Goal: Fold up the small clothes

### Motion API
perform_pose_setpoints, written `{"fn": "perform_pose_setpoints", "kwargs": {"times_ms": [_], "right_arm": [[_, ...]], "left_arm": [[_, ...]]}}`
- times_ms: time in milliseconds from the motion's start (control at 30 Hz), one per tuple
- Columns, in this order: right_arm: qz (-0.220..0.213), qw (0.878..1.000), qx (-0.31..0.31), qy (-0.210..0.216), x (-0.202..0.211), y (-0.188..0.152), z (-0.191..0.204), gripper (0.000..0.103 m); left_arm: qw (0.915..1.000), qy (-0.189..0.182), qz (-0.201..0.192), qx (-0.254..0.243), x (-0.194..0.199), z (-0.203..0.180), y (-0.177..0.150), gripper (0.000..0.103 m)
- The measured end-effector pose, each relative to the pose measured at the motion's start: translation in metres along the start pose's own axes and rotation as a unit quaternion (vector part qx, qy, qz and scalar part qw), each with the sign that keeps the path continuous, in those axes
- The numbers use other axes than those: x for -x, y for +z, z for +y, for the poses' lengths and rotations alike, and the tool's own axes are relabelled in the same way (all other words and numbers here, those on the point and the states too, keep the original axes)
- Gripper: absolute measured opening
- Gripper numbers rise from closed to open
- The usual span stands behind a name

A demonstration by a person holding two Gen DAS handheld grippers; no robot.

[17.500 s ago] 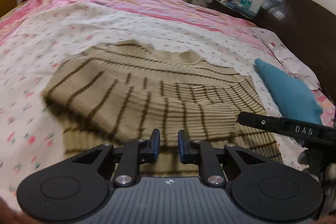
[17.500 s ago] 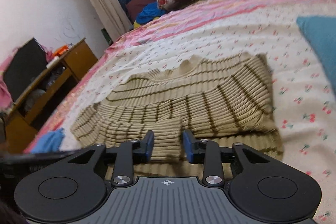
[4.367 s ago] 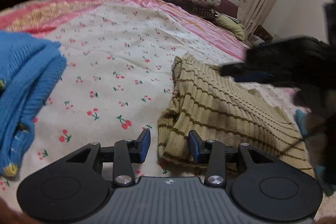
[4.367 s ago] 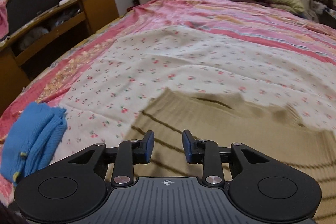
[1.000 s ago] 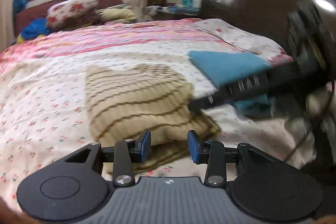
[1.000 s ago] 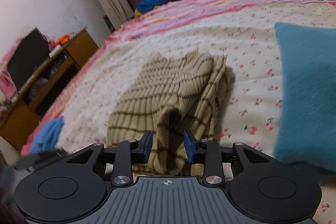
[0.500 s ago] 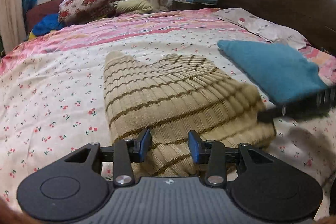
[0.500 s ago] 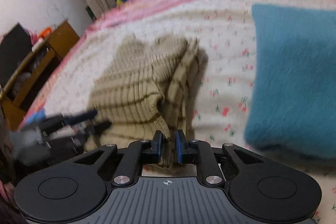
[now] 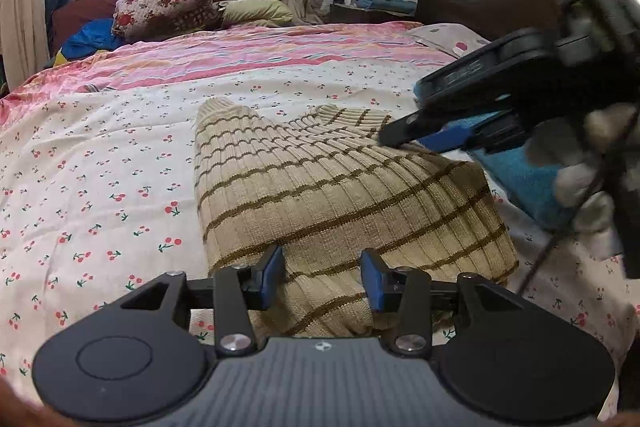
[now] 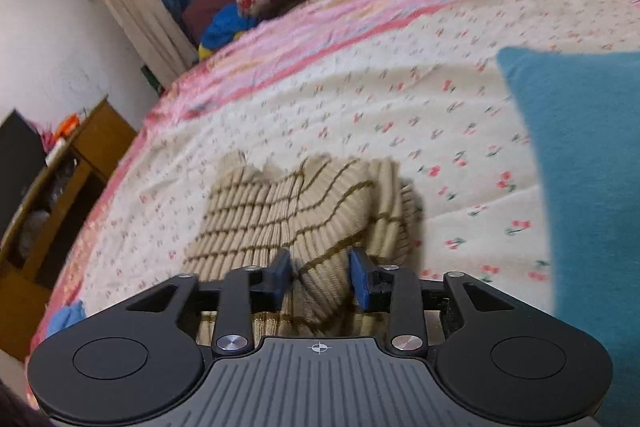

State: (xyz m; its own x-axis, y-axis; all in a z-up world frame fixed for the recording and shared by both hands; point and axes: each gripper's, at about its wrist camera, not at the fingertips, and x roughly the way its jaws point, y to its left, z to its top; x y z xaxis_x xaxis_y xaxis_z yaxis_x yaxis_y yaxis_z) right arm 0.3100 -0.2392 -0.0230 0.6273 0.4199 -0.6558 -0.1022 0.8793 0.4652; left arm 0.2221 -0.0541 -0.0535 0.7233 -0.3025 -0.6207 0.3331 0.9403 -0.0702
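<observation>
Sweater [image 9: 320, 195]: beige ribbed knit, thin olive-brown stripes. Bedsheet [image 9: 100, 163]: cream with small red cherry print, pink striped band at far side. Folded garment [image 10: 588, 167]: plain teal blue. Gripper fingers [image 9: 272, 271]: black with blue pads

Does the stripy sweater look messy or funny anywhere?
A little. The sweater is folded, but its right edge is bunched in uneven layers instead of lying flat on the bed sheet.
</observation>
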Motion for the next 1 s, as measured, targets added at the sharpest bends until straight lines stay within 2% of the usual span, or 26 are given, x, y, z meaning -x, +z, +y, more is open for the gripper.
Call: {"fn": "perform_pose_setpoints", "kwargs": {"times_ms": [67, 100, 133, 233, 367, 467, 533, 600, 733, 800, 1000], "right_arm": [[0.005, 1.000, 0.004, -0.017, -0.008, -0.001, 0.000, 0.037], [0.004, 1.000, 0.000, -0.013, -0.009, -0.002, -0.002, 0.029], [0.002, 1.000, -0.006, -0.005, -0.007, -0.002, -0.004, 0.016], [-0.021, 0.999, -0.034, 0.021, 0.009, 0.001, -0.019, 0.010], [-0.052, 0.994, -0.096, 0.025, 0.015, 0.001, -0.046, 0.010], [-0.047, 0.991, -0.123, 0.036, 0.007, -0.010, -0.061, 0.010], [-0.047, 0.993, -0.102, 0.026, 0.004, -0.017, -0.056, 0.010], [-0.050, 0.994, -0.092, 0.022, 0.005, -0.016, -0.052, 0.011], [-0.046, 0.994, -0.093, 0.022, 0.006, -0.014, -0.054, 0.019], [-0.059, 0.996, -0.072, 0.003, 0.013, -0.015, -0.047, 0.022], [-0.110, 0.993, 0.000, -0.043, 0.036, -0.015, -0.017, 0.022]], "left_arm": [[1.0000, -0.002, -0.002, 0.002, 0.002, 0.001, 0.001, 0.047], [1.0000, -0.004, -0.005, 0.004, 0.004, 0.002, 0.003, 0.047], [0.9999, -0.006, -0.009, 0.007, 0.007, 0.003, 0.005, 0.047], [0.9990, -0.007, -0.040, 0.016, 0.020, 0.008, 0.015, 0.047], [0.9978, 0.004, -0.059, 0.031, 0.019, 0.015, 0.029, 0.048], [0.9988, 0.014, -0.034, 0.033, -0.001, 0.016, 0.028, 0.048], [0.9992, 0.023, -0.016, 0.029, -0.012, 0.015, 0.022, 0.049], [0.9991, 0.031, -0.017, 0.024, -0.015, 0.013, 0.017, 0.050], [0.9991, 0.030, -0.014, 0.026, -0.011, 0.013, 0.021, 0.050], [0.9992, 0.031, -0.014, 0.019, -0.009, 0.012, 0.022, 0.050], [0.9992, 0.033, -0.022, 0.008, -0.001, 0.006, 0.023, 0.050]]}}
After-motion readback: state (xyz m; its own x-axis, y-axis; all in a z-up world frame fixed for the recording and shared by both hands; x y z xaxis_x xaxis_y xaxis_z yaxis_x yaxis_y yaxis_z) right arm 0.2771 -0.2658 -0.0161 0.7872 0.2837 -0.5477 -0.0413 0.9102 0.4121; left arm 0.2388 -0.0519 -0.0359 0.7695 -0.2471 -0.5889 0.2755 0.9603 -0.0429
